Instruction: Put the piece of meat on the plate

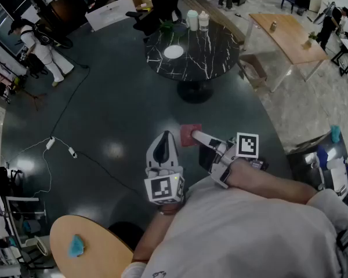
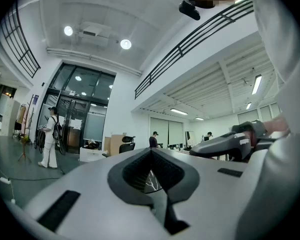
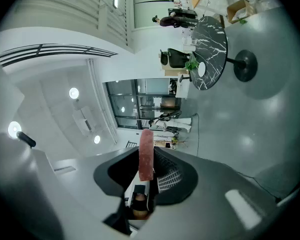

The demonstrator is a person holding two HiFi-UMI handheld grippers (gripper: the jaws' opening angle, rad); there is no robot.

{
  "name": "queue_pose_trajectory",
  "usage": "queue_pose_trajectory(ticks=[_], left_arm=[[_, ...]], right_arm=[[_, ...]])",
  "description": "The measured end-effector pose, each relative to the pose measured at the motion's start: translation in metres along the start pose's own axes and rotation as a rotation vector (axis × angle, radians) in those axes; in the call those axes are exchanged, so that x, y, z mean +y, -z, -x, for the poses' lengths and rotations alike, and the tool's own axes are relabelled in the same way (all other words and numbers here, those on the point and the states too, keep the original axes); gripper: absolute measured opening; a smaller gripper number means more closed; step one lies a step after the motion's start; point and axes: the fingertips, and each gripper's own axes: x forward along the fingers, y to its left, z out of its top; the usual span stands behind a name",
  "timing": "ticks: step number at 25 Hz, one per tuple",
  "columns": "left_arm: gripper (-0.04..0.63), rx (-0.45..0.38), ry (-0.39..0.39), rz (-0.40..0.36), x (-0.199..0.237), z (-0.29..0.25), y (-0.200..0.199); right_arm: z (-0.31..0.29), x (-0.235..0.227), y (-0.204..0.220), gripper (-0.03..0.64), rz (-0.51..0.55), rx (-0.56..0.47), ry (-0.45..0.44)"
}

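Observation:
A flat red piece of meat [image 1: 189, 134] is clamped between the jaws of my right gripper [image 1: 194, 136], held in the air over the dark floor. The right gripper view shows the meat [image 3: 146, 153] edge-on, standing up between the pads of the right gripper [image 3: 146, 165]. My left gripper [image 1: 164, 139] is beside it, shut and holding nothing, as the left gripper view also shows [image 2: 151, 159]. Far ahead, a white plate [image 1: 174, 51] lies on a round black marble table [image 1: 206, 59]. The plate [image 3: 202, 69] also appears in the right gripper view.
Two bottles [image 1: 198, 19] and a small plant [image 1: 167, 26] stand on the marble table, with an office chair [image 1: 162, 4] behind it. A wooden table [image 1: 290, 36] and cardboard box [image 1: 252, 68] are at right. A cable [image 1: 64, 149] crosses the floor. A round wooden table [image 1: 98, 253] is at lower left.

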Motion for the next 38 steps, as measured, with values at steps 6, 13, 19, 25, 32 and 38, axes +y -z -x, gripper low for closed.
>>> queue_pose_trajectory(ticks=[6,13,19,25,32,38], left_arm=[[0.008,-0.007,0.002,-0.007,-0.007,0.008,-0.003],[0.008,0.000,-0.001,-0.012,-0.008,0.006,0.001],[0.008,0.005,0.009,-0.008,-0.009,-0.006,0.005],[0.008,0.004,0.031,0.012,-0.007,-0.038,0.012],[0.008,-0.002,0.048,-0.016,-0.010,-0.090,0.009],[0.008,0.012,0.024,0.001,0.001,-0.143,0.018]], right_arm=[[0.009,0.002,0.002,0.083,0.007,-0.009,-0.008],[0.010,0.004,0.003,0.083,0.008,-0.001,-0.030],[0.009,0.002,-0.006,0.083,0.015,-0.002,-0.032],[0.001,-0.005,-0.034,0.083,0.016,-0.007,-0.036],[-0.017,-0.009,-0.082,0.083,0.020,-0.007,-0.037],[-0.042,-0.018,-0.132,0.083,0.012,0.012,-0.047]])
